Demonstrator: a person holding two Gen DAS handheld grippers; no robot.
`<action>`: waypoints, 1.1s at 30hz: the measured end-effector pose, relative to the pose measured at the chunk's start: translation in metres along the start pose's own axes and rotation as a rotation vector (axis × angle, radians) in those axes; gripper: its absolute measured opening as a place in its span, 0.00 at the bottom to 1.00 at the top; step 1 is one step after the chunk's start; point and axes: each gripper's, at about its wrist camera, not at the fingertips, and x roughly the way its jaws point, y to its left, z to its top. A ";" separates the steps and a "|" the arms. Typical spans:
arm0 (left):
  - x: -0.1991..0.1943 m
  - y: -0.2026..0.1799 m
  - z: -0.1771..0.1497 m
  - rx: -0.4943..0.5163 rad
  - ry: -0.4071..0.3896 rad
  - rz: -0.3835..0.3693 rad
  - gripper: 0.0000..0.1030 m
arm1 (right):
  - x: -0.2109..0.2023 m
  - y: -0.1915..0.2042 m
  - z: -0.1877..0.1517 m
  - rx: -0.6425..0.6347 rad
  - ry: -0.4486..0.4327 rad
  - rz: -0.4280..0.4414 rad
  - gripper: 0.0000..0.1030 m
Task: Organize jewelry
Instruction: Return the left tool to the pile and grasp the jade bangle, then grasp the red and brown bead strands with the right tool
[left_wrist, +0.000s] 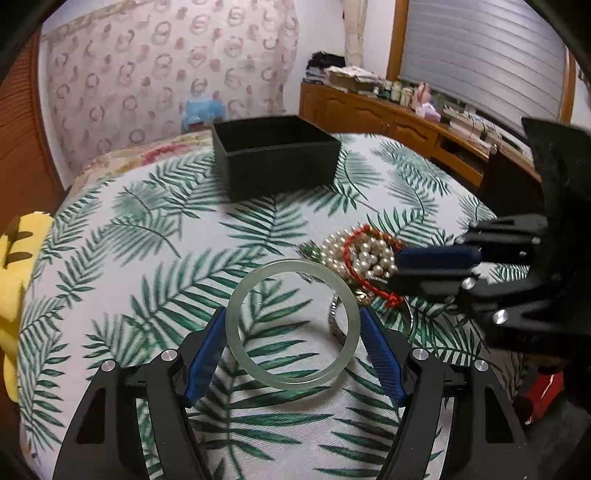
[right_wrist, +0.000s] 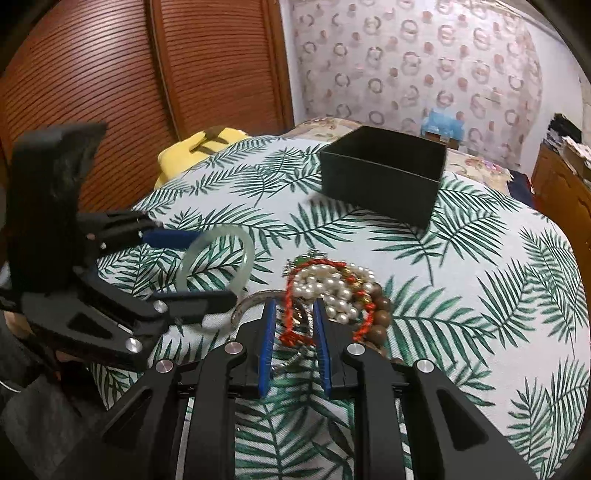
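Note:
A pale green jade bangle (left_wrist: 291, 265) sits between the blue pads of my left gripper (left_wrist: 291, 314), which touch its two sides. The right wrist view shows the bangle (right_wrist: 249, 258) tilted up off the leaf-print cloth in that gripper (right_wrist: 210, 269). Just right of it is a heap of jewelry: a pearl strand (left_wrist: 369, 258), a red cord bracelet (right_wrist: 291, 332) and brown wooden beads (right_wrist: 380, 314). My right gripper (right_wrist: 294, 306) stands narrow in the heap's near edge, its pads closed on the red cord. An open black box (left_wrist: 280, 173) stands farther back on the table.
A silver metal band (left_wrist: 334, 321) lies partly under the bangle and the heap. A yellow plush (left_wrist: 14, 277) sits at the table's left edge. Brown slatted doors (right_wrist: 110, 74) stand behind it, and a cluttered wooden cabinet (left_wrist: 369, 110) runs along the right.

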 end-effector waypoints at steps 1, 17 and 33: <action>-0.003 0.002 0.000 -0.005 -0.007 0.004 0.67 | 0.002 0.002 0.001 -0.009 0.004 0.001 0.22; -0.013 0.017 0.000 -0.036 -0.031 0.022 0.67 | 0.018 0.012 0.003 -0.121 0.044 -0.095 0.03; -0.008 0.011 0.017 -0.019 -0.047 0.022 0.67 | -0.029 -0.023 0.027 0.004 -0.085 0.008 0.03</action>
